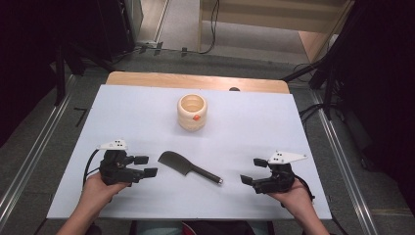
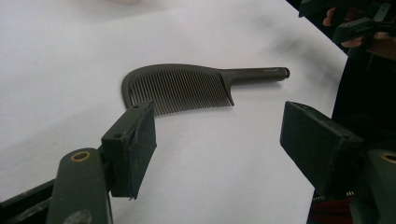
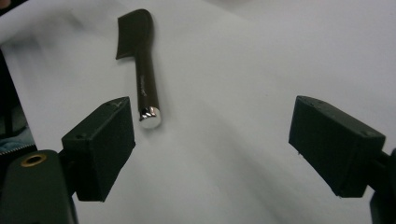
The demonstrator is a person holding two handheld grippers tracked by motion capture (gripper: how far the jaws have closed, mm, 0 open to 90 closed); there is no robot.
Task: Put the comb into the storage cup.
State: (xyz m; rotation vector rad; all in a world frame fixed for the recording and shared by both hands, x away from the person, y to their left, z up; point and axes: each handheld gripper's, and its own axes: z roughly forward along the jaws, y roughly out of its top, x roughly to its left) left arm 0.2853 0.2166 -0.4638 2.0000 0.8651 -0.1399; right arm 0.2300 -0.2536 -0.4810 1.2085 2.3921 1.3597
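1. The left gripper (image 1: 145,166) has its jaws spread wide with nothing between them. It rests low on the table just left of the dark flat plastic comb with a round handle (image 1: 188,169), jaws turned toward the comb's toothed head.
2. The right gripper (image 1: 253,170) is likewise spread wide and empty. It sits to the right of the comb, well clear of it, jaws turned toward the handle's shiny end cap (image 3: 151,116).
3. The left hand (image 1: 100,188) and right hand (image 1: 292,192) each rest near the table's near edge, holding their tools level. This looks like a ready stance on either side of the comb, not a grasp under way.
4. The comb lies flat between the two grippers, touching neither. Its head points to the left gripper and its handle slants toward the right one, teeth facing the near edge in the left gripper view.
5. Lying flat, its thin head offers little to pinch; the round handle seems the easier hold, which may be why the right gripper faces that end.
6. Beyond the comb, toward the far edge, stands a cream ribbed round pot with an orange spot on its side (image 1: 192,112). It is upright and open-topped; its inside appears empty, though its bottom is not clearly seen.
7. All of this rests on the pale white sheet covering the wooden table (image 1: 254,127).
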